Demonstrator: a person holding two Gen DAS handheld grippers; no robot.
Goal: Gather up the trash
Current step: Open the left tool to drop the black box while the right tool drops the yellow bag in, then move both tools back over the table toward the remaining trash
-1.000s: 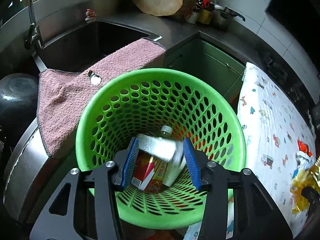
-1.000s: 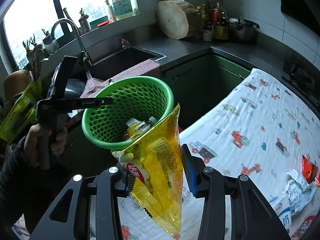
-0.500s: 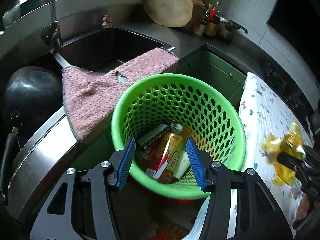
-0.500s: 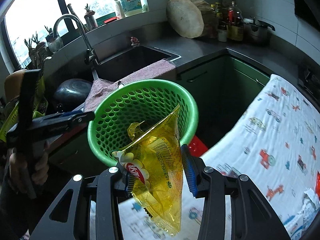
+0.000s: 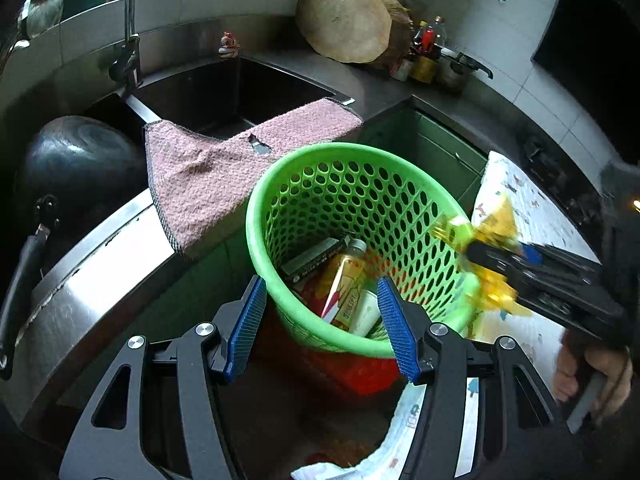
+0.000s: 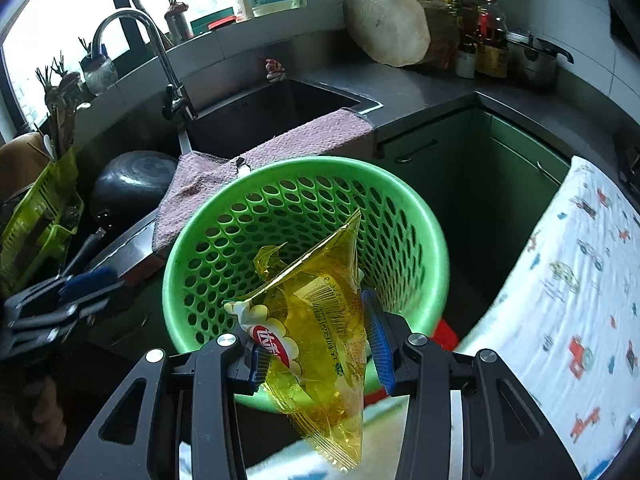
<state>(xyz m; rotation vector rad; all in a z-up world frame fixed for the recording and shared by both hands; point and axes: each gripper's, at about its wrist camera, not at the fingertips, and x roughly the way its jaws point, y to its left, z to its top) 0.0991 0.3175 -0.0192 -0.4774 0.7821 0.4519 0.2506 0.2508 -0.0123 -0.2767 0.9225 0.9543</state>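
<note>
My right gripper (image 6: 318,350) has its jaws pinching a crumpled yellow snack bag (image 6: 320,332), which hangs just above the near rim of the green perforated basket (image 6: 416,216). The bag's upper corner points up across the basket's mouth. My left gripper (image 5: 322,328) hangs over the near rim of the basket; its jaws have just been opening and stand spread with nothing clamped between them. Inside the basket I see a bottle (image 5: 346,268), a dark flat box (image 5: 316,258) and what may be a red carton, though motion blur makes that unclear. A pink towel (image 5: 224,172) drapes over the desk's front edge beside the sink (image 5: 224,92).
</note>
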